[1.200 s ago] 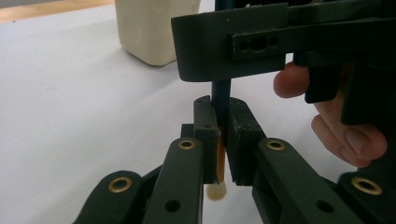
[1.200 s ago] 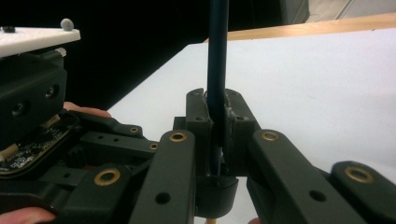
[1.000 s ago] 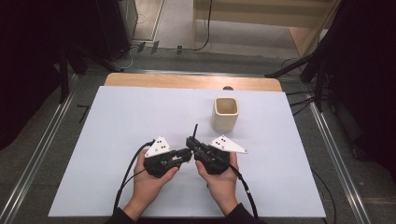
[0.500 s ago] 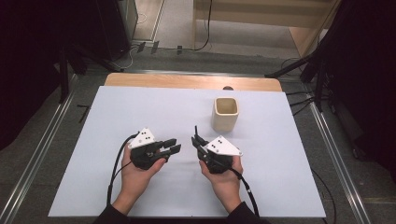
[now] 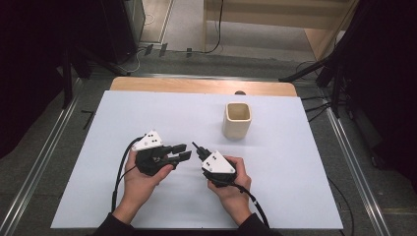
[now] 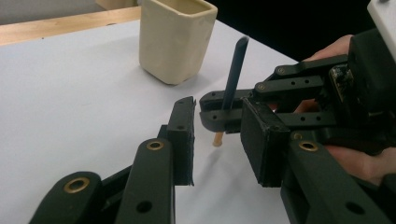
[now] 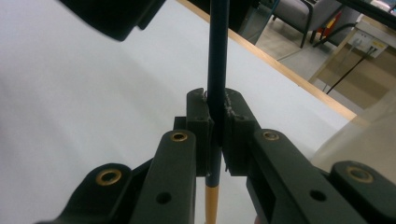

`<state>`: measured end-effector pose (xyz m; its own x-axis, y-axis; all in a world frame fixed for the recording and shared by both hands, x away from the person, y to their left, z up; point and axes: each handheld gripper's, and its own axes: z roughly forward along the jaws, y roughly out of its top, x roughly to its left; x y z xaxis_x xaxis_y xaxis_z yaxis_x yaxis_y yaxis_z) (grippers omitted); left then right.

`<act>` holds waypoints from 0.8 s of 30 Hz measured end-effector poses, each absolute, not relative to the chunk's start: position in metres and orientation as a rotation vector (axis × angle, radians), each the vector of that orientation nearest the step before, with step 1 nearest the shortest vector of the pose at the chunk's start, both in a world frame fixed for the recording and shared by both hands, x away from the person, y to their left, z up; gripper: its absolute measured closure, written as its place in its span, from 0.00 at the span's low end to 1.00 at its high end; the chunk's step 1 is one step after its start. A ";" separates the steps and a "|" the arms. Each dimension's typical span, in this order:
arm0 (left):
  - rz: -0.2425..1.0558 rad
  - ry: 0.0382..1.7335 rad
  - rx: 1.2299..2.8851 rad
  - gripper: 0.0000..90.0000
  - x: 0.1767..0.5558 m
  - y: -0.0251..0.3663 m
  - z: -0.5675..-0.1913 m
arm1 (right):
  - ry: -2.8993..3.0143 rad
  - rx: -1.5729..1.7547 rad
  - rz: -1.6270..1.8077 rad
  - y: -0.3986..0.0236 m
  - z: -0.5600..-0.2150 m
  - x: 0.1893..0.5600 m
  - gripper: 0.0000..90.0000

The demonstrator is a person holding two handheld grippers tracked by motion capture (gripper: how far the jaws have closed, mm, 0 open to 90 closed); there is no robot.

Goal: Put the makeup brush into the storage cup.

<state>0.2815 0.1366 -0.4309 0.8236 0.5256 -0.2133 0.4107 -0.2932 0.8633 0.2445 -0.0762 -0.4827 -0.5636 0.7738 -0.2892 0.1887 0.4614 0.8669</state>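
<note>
Pencil (image 7: 217,70): dark blue shaft, orange-tan lower end; it stands near upright over the white table (image 5: 147,108), centre front.
My right gripper (image 7: 215,126): clenched on the pencil's lower shaft.
My left gripper (image 6: 224,140): released, jaws apart, at 9 o'clock of the pencil.
Cup (image 5: 237,119): cream, square-mouthed, at 1 o'clock.
Unclear: pencil tip cut off in the right gripper view.

- No readable text, labels, brand names, numbers or signs appear in any of the three views.
- The beige cup (image 5: 238,119) has plain, unmarked sides.
- The white table cover (image 5: 295,167) is blank.
- The grey three-cornered plate (image 5: 219,162) on the right gripper shows small dark dots, but no lettering can be made out.
</note>
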 end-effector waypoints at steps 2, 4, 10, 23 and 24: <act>0.131 0.703 1.935 0.73 0.281 0.134 -0.429 | 2.028 0.760 1.046 -0.074 -0.485 0.244 0.94; 0.131 0.702 1.952 0.73 0.280 0.133 -0.428 | 2.034 0.724 1.021 -0.071 -0.486 0.244 0.94; 0.139 0.731 1.979 0.73 0.280 0.130 -0.427 | 2.036 0.609 0.933 -0.064 -0.489 0.240 0.94; 0.088 0.773 2.055 0.82 0.283 0.123 -0.434 | 2.033 0.473 0.826 -0.055 -0.494 0.237 0.94; 0.090 0.774 2.057 0.84 0.283 0.123 -0.434 | 2.035 0.469 0.818 -0.055 -0.494 0.237 0.94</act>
